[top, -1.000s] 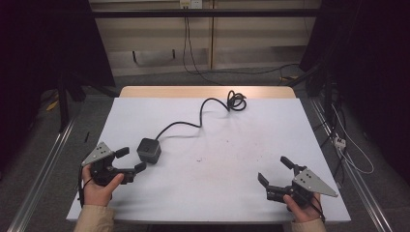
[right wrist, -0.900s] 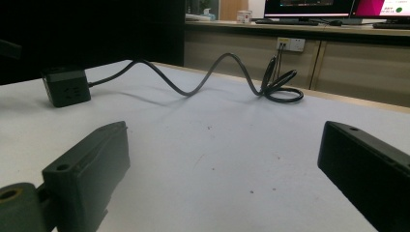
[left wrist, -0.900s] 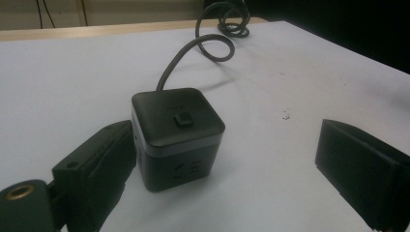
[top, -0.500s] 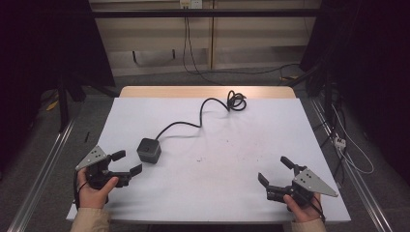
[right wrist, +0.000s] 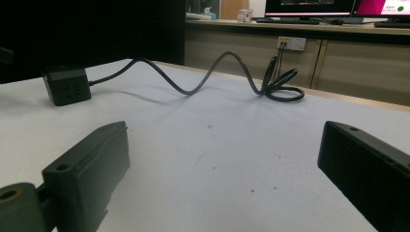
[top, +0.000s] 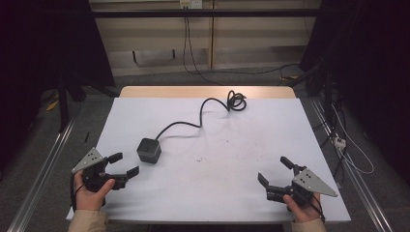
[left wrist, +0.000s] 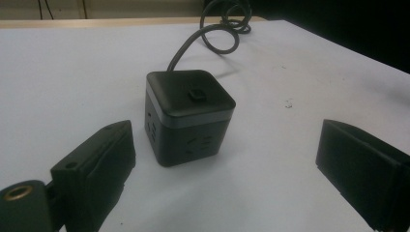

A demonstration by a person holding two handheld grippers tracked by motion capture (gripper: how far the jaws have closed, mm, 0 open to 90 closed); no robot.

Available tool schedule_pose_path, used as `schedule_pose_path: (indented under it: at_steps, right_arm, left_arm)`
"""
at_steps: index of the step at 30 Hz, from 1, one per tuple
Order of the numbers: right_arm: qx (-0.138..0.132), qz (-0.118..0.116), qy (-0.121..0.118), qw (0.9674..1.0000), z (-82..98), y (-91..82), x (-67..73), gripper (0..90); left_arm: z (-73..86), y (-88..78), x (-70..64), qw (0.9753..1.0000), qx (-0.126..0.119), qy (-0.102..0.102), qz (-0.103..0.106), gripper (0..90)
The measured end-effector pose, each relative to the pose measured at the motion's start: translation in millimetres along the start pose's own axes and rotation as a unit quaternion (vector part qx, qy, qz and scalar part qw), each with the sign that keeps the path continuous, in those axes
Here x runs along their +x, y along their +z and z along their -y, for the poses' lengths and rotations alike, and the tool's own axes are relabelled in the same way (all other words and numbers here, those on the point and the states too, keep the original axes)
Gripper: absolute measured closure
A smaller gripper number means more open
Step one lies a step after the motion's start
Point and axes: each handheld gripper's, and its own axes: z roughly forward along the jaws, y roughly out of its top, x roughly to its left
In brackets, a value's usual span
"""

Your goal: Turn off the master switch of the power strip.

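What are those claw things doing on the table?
A person holds a hand-held gripper in each hand at a white table. The left hand-held gripper is open and points at a small black cube with a cord, just short of it and not touching. The right hand-held gripper is open too, low over a bare part of the table, far from the cube. The cord snakes away to a coil near the far edge. Nothing is being gripped.

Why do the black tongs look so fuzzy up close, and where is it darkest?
Left gripper view: the cube is sharp, while the tongs sit too near the lens and blur. High view: the white table is bright and the room's sides are almost black.
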Motion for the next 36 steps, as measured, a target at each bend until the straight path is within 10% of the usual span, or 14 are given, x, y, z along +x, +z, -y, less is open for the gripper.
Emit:
schedule_pose_path:
  at_steps: [36]
  right_arm:
    - [0.003, -0.003, -0.002, 1.0000, 0.5, 0.6, 1.2, 3.8]
  left_arm:
    - [7.7, -7.9, 6.3, 1.0000, -0.007, -0.002, -0.001, 6.4]
